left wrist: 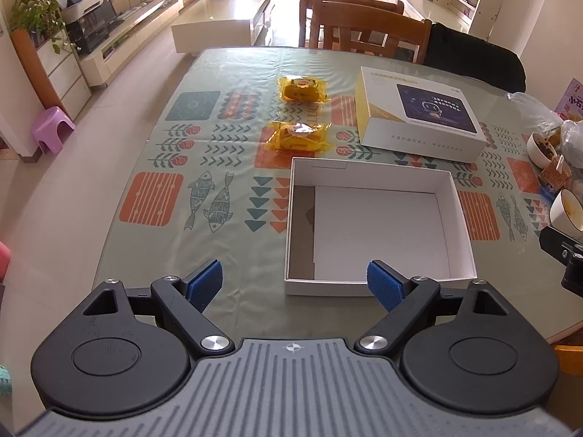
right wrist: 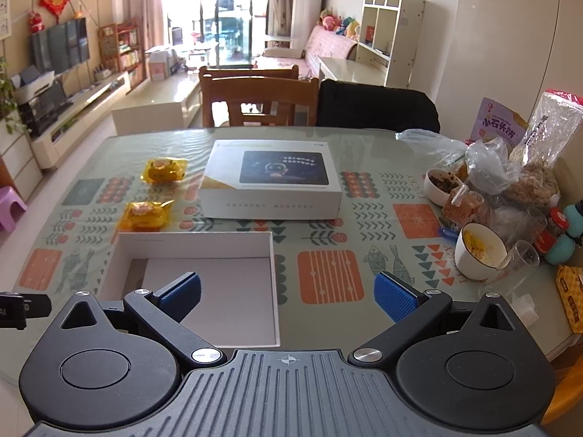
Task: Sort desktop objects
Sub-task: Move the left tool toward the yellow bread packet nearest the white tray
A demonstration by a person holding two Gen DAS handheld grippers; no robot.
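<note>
- Two yellow-wrapped snack packets lie on the patterned tablecloth (left wrist: 156,196), one behind the other: the near packet (left wrist: 297,137) sits just beyond the far left corner of the open white box (left wrist: 379,284), and the far packet (left wrist: 302,88) lies farther back, apart from the first.
- In the right wrist view the same near packet (right wrist: 145,215) and far packet (right wrist: 164,170) appear to the left of the lid, with the open white box (right wrist: 196,245) nearest the camera.
- Inside the open box nothing but a white card floor shows, with a brown cardboard strip exposed along its left side.
- A white lid printed with a dark screen picture (left wrist: 419,116) rests flat on the table, to the right of the packets and beyond the open box; it touches neither.
- Left gripper (left wrist: 295,284) hovers above the near edge of the open box, its blue pads (left wrist: 204,284) spread wide apart and grasping nothing.
- Right gripper (right wrist: 288,296) hangs over the near right part of the box and the tablecloth beside it, blue pads (right wrist: 395,298) likewise released and spread, with nothing between them.
- On the right side of the table stands clutter: two white bowls (right wrist: 477,255) with food, plastic bags (right wrist: 488,160), a clear glass (right wrist: 521,258) and a red-capped jar (right wrist: 554,229).
- Wooden chairs (right wrist: 262,98) stand at the far edge of the table.
</note>
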